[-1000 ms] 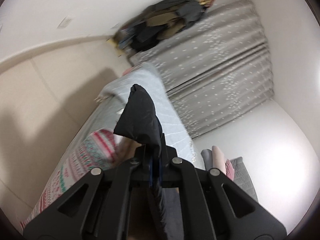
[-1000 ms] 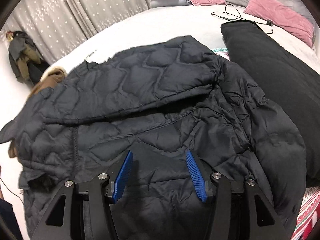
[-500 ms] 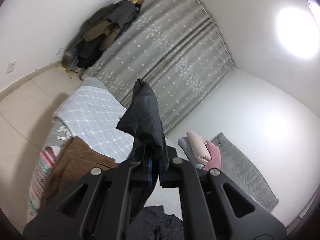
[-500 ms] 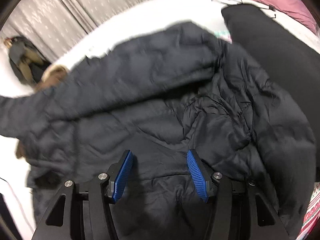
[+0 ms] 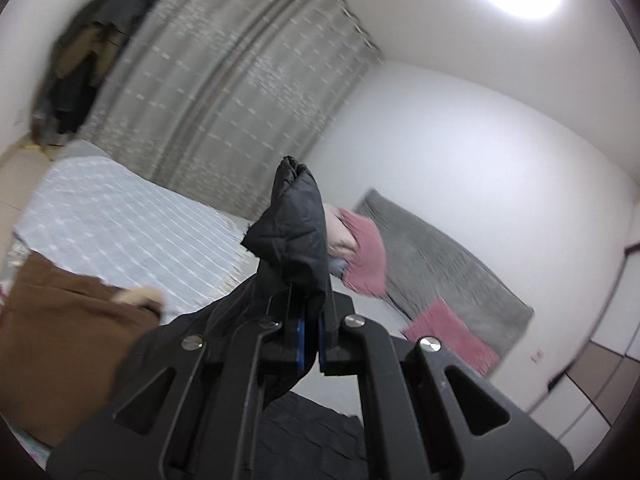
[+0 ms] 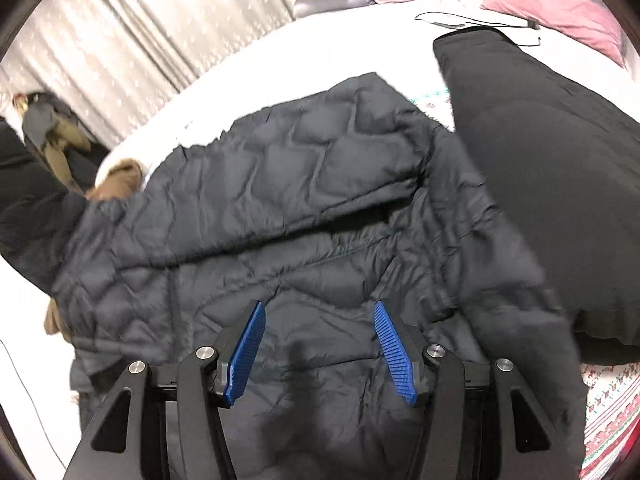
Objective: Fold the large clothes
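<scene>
Fingers, left gripper [image 5: 310,344]: pressed together on a black fold of the quilted jacket [image 6: 300,208] — lifted, likely to carry that part across.
Fingers, right gripper [image 6: 318,346]: apart, holding nothing — poised over the jacket's lower body.
Jacket: spread on the bed [image 6: 328,40], beside a black coat [image 6: 540,184].

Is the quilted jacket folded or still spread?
Mostly spread: the quilted jacket lies open across the bed, one sleeve laid over its body; the left gripper lifts one end.
</scene>
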Demonstrator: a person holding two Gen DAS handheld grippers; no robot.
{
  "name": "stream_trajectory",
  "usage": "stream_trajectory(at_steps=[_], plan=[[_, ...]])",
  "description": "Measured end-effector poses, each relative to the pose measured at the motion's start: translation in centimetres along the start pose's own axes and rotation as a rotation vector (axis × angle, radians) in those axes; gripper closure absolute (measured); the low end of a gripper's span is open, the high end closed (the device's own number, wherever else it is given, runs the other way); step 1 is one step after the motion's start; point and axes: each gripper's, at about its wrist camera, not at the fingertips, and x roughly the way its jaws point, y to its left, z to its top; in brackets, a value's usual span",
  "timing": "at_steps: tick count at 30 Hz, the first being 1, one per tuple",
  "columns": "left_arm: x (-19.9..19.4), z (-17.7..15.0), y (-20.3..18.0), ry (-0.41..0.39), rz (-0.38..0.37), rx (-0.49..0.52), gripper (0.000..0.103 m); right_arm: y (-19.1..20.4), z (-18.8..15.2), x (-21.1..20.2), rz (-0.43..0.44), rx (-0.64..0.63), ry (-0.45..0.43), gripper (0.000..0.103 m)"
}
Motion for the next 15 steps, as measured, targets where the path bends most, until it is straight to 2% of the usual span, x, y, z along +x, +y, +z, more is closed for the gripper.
stream_trajectory(at_steps=[3, 7, 8, 10, 11, 13, 15], plan=[[2.7, -2.9, -2.7, 0.046, -0.004, 0.048, 0.098, -0.7, 0.4, -0.5, 0.029, 0.031, -0.007, 0.045], [7.4, -9.6, -5.1, 0.152, 0.022, 0.123, 0.098, -1.8, 0.6, -1.5, 0.054, 0.051, -0.021, 0.045], [8.6, -11.4, -5.3, 0.186, 0.037, 0.141, 0.098, -1.9, 0.7, -1.6, 0.059, 0.055, -0.024, 0.045], [11.5, -15.9, -4.8, 0.316, 0.071, 0.159, 0.096, -2.1, 0.6, -1.8, 0.070, 0.064, -0.032, 0.045], [12.7, -17.6, -4.3, 0.383, 0.080, 0.156, 0.093, -2.2, 0.6, -1.9, 0.071, 0.067, -0.035, 0.045], [14.4, -20.7, -3.0, 0.515, 0.096, 0.140, 0.071, -2.4, 0.7, -2.0, 0.072, 0.073, -0.035, 0.045], [15.0, -22.9, -1.8, 0.597, 0.113, 0.134, 0.067, -2.5, 0.7, -1.8, 0.069, 0.077, -0.031, 0.045]])
